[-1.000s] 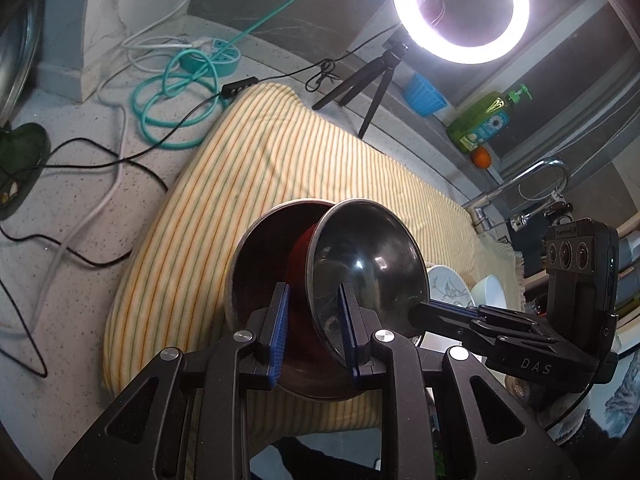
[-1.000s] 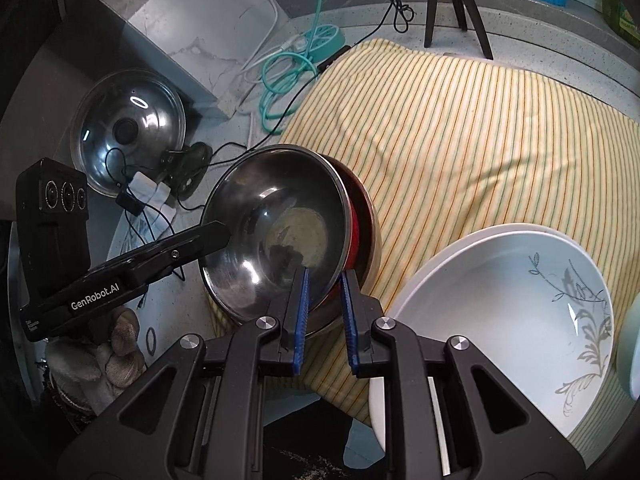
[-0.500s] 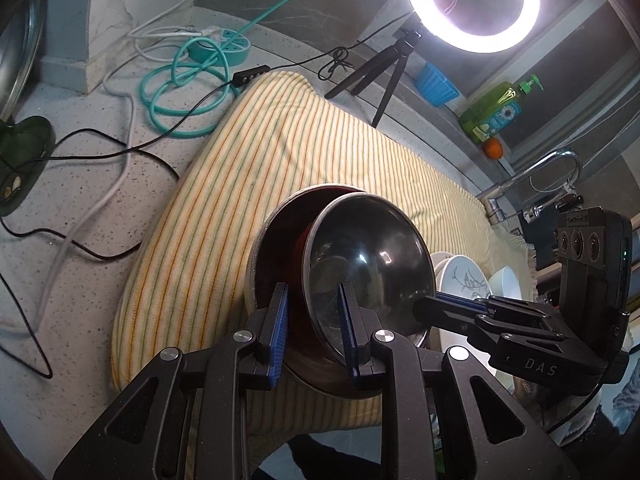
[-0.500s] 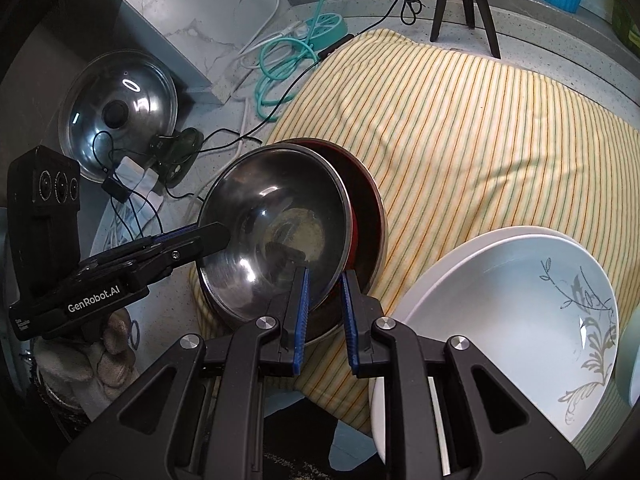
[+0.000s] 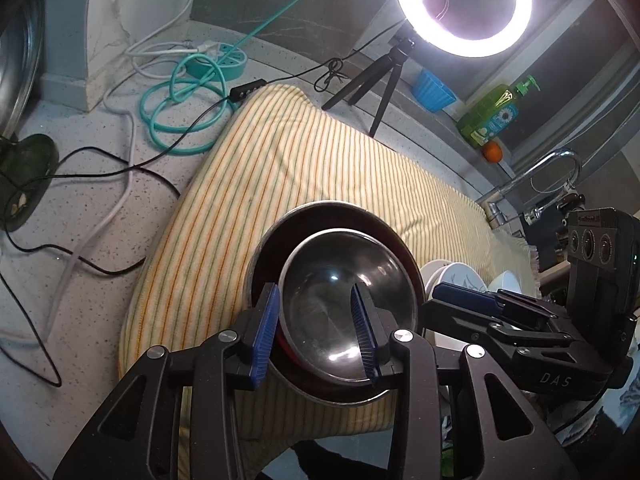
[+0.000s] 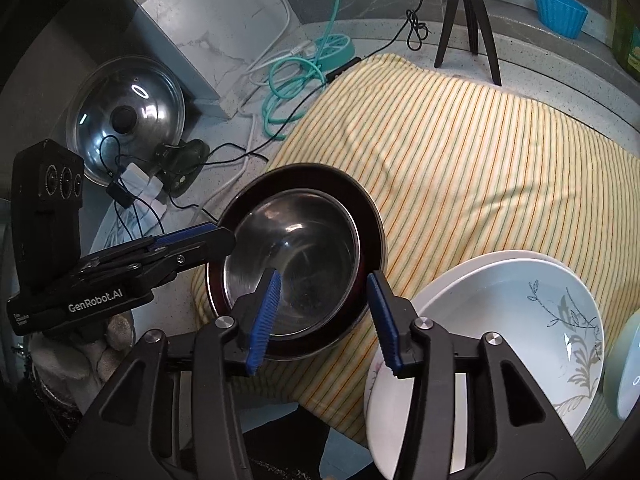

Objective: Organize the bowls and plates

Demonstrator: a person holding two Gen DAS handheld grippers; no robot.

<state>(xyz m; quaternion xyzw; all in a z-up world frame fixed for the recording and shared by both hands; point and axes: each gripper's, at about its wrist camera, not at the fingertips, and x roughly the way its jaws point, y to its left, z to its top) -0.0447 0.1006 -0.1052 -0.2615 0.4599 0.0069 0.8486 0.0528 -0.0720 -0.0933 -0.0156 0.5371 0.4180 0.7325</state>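
Note:
A small steel bowl sits nested flat inside a larger dark red bowl on the striped cloth. My left gripper is open, its jaws straddling the near rims of both bowls; it also shows in the right wrist view. My right gripper is open at the bowls' near right edge, seen in the left wrist view. White plates with a leaf print are stacked to the right.
A pot lid, cables and a teal hose lie on the counter to the left. A ring light on a tripod, blue cup, soap bottle and tap stand behind the cloth.
Both grippers opened and let go of the bowls. The steel bowl, held tilted before, now lies flat inside the red bowl on the cloth.

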